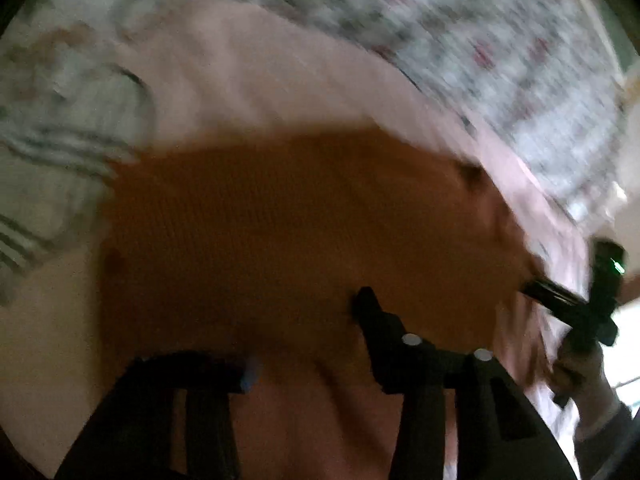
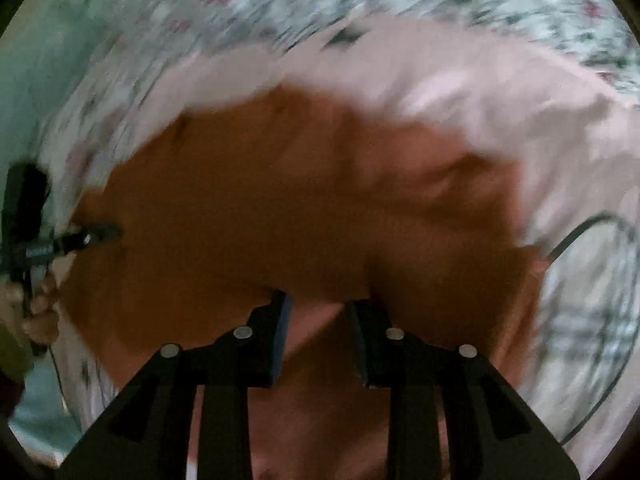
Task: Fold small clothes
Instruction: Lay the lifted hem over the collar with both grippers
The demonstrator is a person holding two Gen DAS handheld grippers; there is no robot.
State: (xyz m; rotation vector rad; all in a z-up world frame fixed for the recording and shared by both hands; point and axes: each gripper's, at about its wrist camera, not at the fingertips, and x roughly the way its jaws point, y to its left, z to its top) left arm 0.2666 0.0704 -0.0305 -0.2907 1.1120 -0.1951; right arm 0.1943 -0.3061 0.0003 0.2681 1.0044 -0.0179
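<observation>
A rust-orange ribbed garment [image 1: 288,232] lies on a pale pink cloth [image 1: 248,72], both blurred by motion. My left gripper [image 1: 308,340] is low over the garment's near edge with its jaws wide apart. In the right wrist view the same orange garment [image 2: 280,200] fills the middle. My right gripper [image 2: 318,308] is at its near edge, jaws apart with a gap between the pads. The right gripper also shows in the left wrist view [image 1: 532,288], its tip at the garment's right edge. The left gripper shows in the right wrist view [image 2: 108,234] at the garment's left edge.
A floral bedsheet [image 1: 500,32] covers the bed beyond the clothes. A striped cloth [image 1: 48,152] lies at the left. A dark cable [image 2: 592,232] loops over patterned fabric at the right. The pink cloth [image 2: 480,92] spreads behind the orange garment.
</observation>
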